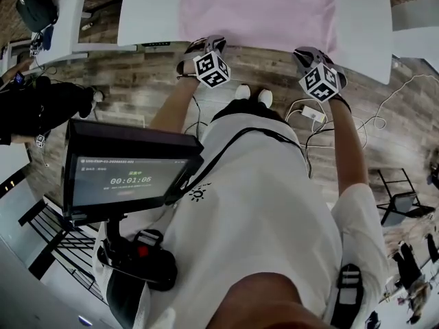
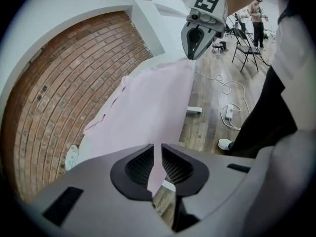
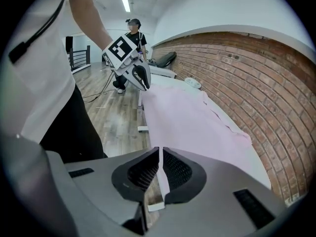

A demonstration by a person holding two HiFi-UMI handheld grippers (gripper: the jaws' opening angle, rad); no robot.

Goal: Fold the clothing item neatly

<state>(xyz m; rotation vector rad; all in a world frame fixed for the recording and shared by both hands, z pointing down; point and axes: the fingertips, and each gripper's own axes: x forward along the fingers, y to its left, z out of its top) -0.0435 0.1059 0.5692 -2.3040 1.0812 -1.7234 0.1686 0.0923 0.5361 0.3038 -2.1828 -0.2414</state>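
Observation:
A pale pink garment (image 1: 257, 9) lies spread flat on a white table (image 1: 147, 12). Both grippers sit at its near hem, at the table's front edge. My left gripper (image 1: 202, 43) is shut on the hem's left corner; in the left gripper view a strip of pink cloth (image 2: 148, 107) runs between its closed jaws (image 2: 159, 167). My right gripper (image 1: 310, 53) is shut on the hem's right corner, with the cloth's edge (image 3: 192, 122) pinched in its jaws (image 3: 160, 174). Each gripper shows in the other's view, the right gripper (image 2: 193, 53) and the left gripper (image 3: 143, 85), with the hem stretched between them.
A brick wall (image 3: 247, 78) stands behind the table. On the wooden floor lie a power strip with cables (image 1: 314, 114). A monitor on a stand (image 1: 130, 173) is at my left, a folding chair (image 1: 398, 201) at my right. Another person (image 3: 134, 31) stands far off.

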